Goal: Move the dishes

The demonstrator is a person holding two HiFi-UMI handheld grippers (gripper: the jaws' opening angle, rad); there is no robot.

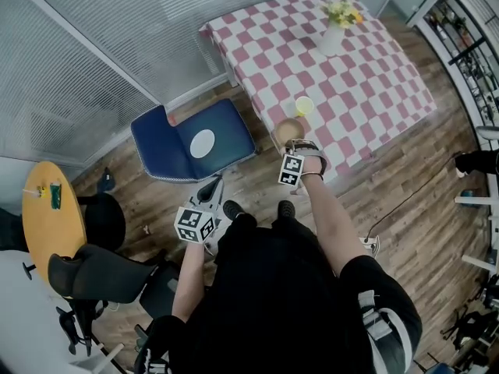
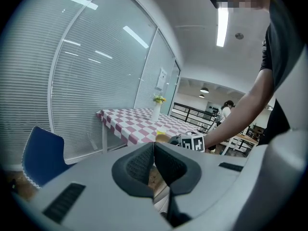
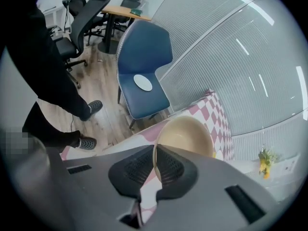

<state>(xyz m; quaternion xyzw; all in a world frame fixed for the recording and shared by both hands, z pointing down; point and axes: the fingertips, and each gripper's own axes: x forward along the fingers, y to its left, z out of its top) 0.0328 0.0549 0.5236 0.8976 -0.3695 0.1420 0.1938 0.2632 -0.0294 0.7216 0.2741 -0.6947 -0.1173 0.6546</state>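
A tan bowl (image 1: 288, 131) (image 3: 185, 136) rests near the front edge of the pink-and-white checked table (image 1: 366, 92). My right gripper (image 3: 155, 165) is shut on the bowl's near rim, and in the head view it shows as a marker cube (image 1: 291, 169) just short of the table. A small yellow cup (image 1: 304, 105) stands just beyond the bowl. A white plate (image 1: 202, 143) (image 3: 143, 83) lies on the blue chair's seat. My left gripper (image 2: 154, 163) is shut with nothing in it, held low over the floor near the chair (image 1: 195, 223).
A blue chair (image 1: 168, 142) stands left of the table. A white vase with yellow flowers (image 1: 334, 29) is at the table's far side. A round wooden table (image 1: 51, 220) and black office chairs (image 1: 101, 275) are at the left. Blinds and glass walls line the back.
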